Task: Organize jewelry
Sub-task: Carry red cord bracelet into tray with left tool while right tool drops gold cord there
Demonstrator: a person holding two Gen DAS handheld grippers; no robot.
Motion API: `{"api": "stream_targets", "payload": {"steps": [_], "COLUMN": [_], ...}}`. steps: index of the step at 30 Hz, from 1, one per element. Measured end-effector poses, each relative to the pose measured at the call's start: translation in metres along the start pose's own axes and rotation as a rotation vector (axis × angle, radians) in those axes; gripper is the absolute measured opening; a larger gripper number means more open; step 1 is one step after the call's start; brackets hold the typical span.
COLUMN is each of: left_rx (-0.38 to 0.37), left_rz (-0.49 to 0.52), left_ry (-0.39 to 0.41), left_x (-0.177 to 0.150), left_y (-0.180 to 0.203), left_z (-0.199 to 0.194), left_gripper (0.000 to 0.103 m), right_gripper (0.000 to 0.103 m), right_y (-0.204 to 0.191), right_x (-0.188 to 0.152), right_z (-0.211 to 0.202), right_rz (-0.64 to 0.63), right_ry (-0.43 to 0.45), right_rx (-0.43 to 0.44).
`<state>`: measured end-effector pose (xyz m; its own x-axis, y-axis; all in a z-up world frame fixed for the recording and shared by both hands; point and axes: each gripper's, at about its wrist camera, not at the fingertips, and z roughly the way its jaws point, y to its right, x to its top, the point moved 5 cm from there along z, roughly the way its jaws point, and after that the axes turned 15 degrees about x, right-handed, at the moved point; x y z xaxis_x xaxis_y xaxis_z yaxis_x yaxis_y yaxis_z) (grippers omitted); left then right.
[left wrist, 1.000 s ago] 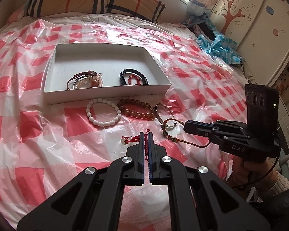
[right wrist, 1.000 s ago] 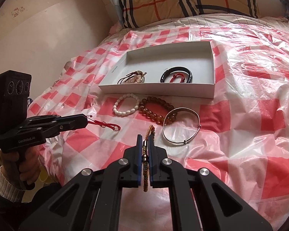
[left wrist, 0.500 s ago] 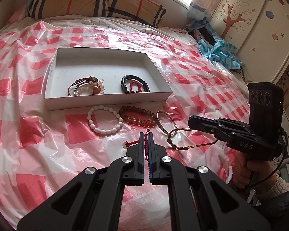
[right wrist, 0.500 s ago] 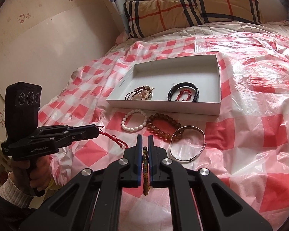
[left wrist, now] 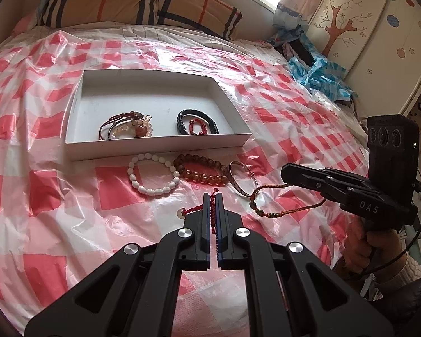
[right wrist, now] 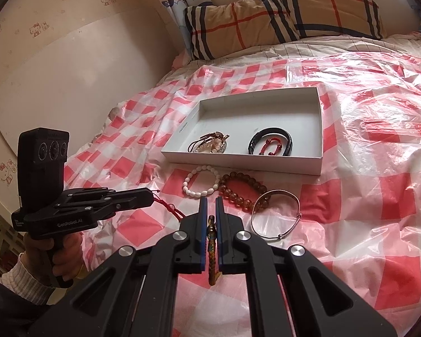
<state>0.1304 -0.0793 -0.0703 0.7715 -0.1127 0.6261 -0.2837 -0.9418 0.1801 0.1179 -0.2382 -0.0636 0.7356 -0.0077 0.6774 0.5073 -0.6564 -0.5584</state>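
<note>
White cardboard box [left wrist: 157, 147] at frame centre on the red-checked plastic sheet [left wrist: 42, 196], holding two clusters: tangled bead bracelets [left wrist: 126, 129] left, black band [left wrist: 198, 120] around a small red cord right. Three bracelets just below the box: white beads [left wrist: 153, 178], amber beads [left wrist: 200, 168], silver bangle [right wrist: 276, 214]. Left gripper [left wrist: 212, 196] pinching a red cord bracelet [left wrist: 193, 210]; right gripper [right wrist: 211, 200] pinching a brown braided cord [right wrist: 211, 241].
</note>
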Motion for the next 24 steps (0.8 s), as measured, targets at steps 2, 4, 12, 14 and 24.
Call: {"api": "stream_targets", "payload": {"steps": [2,4,12,14,24], "left_rx": [-0.002,-0.004,-0.015,-0.017,-0.019], "left_rz": [-0.003,-0.005,-0.019,-0.021,-0.032], "left_ry": [0.0,0.004,0.021,0.025,0.087], "left_x": [0.0,0.001,0.01,0.012,0.043], "left_y": [-0.001,-0.002,-0.007,-0.007,-0.01], "left_z": [0.0,-0.001,0.001,0.001,-0.001], "left_gripper": [0.003,0.003,0.003,0.003,0.003], "right_gripper": [0.006,0.006,0.006,0.006,0.006], "right_y": [0.001,0.002,0.003,0.002,0.0], "right_x": [0.001,0.003,0.018,0.023,0.055], "right_z": [0.0,0.0,0.002,0.003,0.01], "right_rz": [0.002,0.001,-0.009,-0.01,-0.039], "right_ry": [0.005,0.011,0.039,0.049,0.096], "right_rx": [0.002,0.003,0.02,0.027,0.063]}}
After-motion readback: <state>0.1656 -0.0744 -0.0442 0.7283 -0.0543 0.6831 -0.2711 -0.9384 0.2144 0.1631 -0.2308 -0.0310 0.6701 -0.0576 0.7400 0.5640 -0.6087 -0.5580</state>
